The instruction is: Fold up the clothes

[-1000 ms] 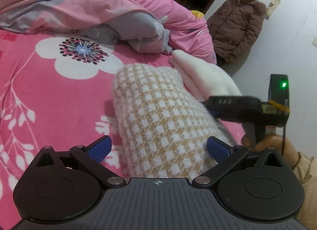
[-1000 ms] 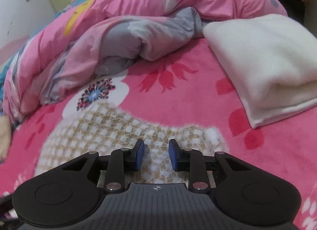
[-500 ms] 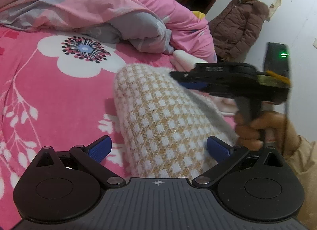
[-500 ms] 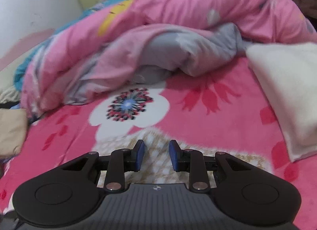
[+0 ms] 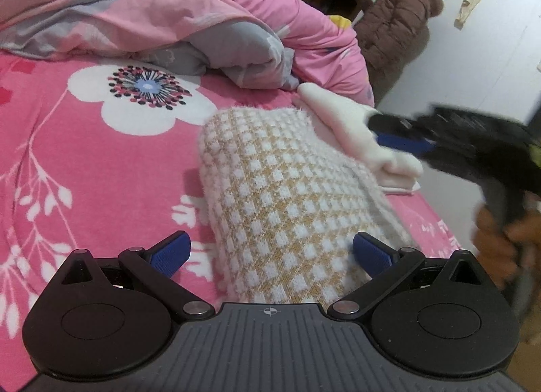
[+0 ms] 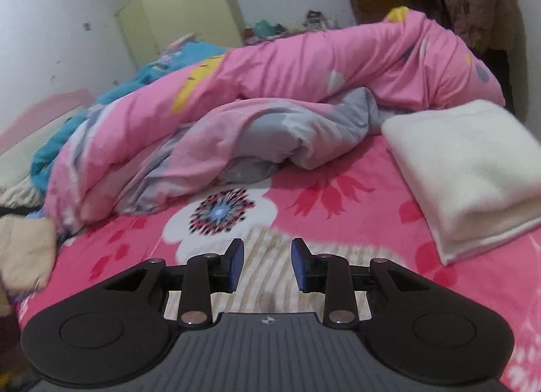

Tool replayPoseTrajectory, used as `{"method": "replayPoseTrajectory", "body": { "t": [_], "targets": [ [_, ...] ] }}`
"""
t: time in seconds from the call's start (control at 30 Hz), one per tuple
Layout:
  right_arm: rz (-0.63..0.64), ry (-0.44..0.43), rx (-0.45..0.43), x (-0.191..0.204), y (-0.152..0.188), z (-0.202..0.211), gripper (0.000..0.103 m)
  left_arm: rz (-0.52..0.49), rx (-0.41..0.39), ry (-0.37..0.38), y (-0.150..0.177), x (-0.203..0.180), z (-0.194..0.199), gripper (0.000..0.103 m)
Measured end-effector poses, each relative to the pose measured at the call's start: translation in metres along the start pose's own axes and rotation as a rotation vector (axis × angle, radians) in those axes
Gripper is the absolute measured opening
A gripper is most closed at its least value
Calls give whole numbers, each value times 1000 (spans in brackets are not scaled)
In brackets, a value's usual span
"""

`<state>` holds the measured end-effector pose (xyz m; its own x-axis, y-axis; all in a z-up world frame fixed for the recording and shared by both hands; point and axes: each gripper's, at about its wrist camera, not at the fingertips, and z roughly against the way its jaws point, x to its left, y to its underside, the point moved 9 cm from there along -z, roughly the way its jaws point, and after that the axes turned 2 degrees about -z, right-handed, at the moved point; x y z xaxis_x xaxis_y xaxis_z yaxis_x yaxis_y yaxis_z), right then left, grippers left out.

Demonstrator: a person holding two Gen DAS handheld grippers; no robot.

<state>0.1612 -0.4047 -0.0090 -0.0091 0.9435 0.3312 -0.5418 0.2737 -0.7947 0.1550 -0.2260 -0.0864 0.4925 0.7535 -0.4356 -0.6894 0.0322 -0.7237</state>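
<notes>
Checkered yellow-and-white sweater (image 5: 287, 196) lay folded on the pink bedsheet (image 5: 84, 162), next to a folded white blanket (image 6: 473, 169). Left gripper (image 5: 270, 250) was spread wide around it; right gripper (image 6: 267, 262) hovered above, partly open, holding nothing.

No readable text, label, brand or number shows in either view. The only sign is a small crosshair mark (image 5: 269, 311) on the ribbed grey body of the left hand-held gripper (image 5: 270, 253), and the same mark (image 6: 267, 320) on the right hand-held gripper (image 6: 267, 265).
</notes>
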Motion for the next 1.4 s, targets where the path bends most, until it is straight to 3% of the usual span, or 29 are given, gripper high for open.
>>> {"method": "replayPoseTrajectory", "body": {
  "t": [0.1,0.23,0.43,0.7,0.8,0.97,1.13,1.4],
  "targets": [
    [55,-15,15,8,27,14,33,-14,-22,-21,-2,-2,8,103],
    [93,18,68,7,66,-4,34,-50,-20,-42,-2,-8,12,103],
    [71,14,-3,14,55,27,34,-112,-27,-100,-1,-15,20,103],
    [113,88,18,4,95,39,34,-154,-19,-158,2,-24,27,103],
    [104,93,-7,5,94,47,34,-171,-16,-178,2,-27,30,103],
    [77,85,-61,6,87,66,34,-154,15,-234,3,-29,31,103],
    [46,101,8,-8,108,53,34,-134,52,-294,5,-29,31,103],
    [16,67,-57,-3,100,82,35,-160,52,-357,7,-32,32,103]
  ]
}}
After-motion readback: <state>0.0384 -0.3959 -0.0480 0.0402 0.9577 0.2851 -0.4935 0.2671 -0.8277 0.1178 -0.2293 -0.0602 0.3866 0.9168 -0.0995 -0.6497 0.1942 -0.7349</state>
